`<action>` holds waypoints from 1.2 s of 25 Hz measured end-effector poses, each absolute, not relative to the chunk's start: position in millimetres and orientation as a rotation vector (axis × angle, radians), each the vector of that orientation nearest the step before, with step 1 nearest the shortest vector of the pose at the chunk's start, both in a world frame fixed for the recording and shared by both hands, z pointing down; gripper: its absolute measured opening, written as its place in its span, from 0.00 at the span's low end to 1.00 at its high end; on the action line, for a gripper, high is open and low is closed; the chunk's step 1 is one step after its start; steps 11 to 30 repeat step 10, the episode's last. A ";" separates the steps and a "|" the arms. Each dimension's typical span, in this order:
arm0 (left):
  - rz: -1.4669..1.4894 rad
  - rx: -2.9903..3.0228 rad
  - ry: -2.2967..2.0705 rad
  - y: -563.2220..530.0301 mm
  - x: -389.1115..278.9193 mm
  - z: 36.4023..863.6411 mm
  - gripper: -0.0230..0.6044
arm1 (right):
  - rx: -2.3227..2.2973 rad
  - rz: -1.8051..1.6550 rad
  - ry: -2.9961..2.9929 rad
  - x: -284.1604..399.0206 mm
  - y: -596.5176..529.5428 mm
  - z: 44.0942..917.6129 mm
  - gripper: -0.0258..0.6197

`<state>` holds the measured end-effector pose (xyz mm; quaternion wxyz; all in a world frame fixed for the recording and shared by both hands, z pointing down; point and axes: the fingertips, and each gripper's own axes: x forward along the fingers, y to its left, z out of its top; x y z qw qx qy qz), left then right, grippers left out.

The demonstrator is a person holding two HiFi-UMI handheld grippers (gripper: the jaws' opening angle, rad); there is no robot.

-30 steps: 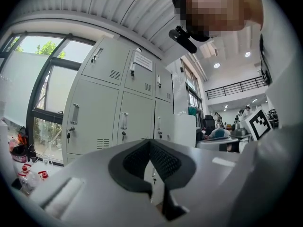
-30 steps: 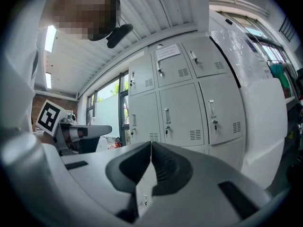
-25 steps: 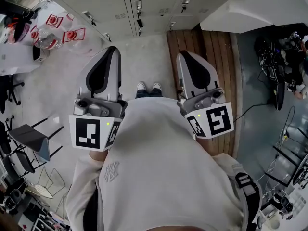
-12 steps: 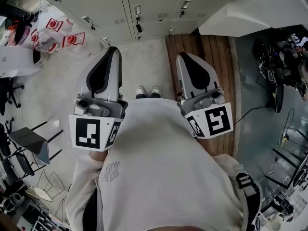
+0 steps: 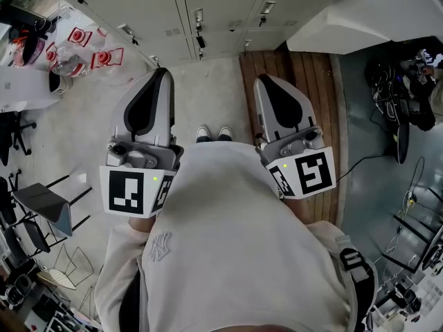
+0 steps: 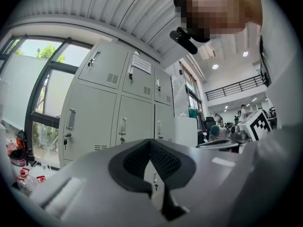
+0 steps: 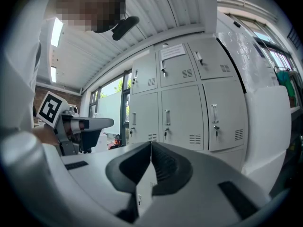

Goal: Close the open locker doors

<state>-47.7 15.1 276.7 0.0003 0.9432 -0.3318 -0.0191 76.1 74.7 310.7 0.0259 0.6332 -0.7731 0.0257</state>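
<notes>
We stand well back from the lockers (image 7: 182, 112), left gripper (image 5: 156, 81) and right gripper (image 5: 270, 88) both pinched together and empty, with the white door (image 7: 266, 131) seemingly left to close.

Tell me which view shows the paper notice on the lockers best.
The right gripper view: the paper notice faces the camera almost squarely there. The left gripper view shows it slanted, seen from the side. The head view does not show it.

Lockers (image 5: 221, 5) pale grey; left tongs (image 5: 161, 74) and right tongs (image 5: 266, 81) light grey with black pads (image 5: 142, 109), black-and-white square markers (image 5: 127, 192); floor (image 5: 208, 88) pale beside brown planks (image 5: 304, 75); sweatshirt (image 5: 235, 241) white.
</notes>
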 end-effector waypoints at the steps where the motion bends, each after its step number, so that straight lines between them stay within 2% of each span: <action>1: -0.061 2.963 -1.042 14.8 -47.3 276.5 0.05 | 1.958 0.079 -2.388 76.6 74.6 310.7 0.06; 30: -0.058 2.964 -1.033 14.7 -40.4 276.4 0.05 | 1.964 0.081 -2.380 83.9 75.4 310.0 0.06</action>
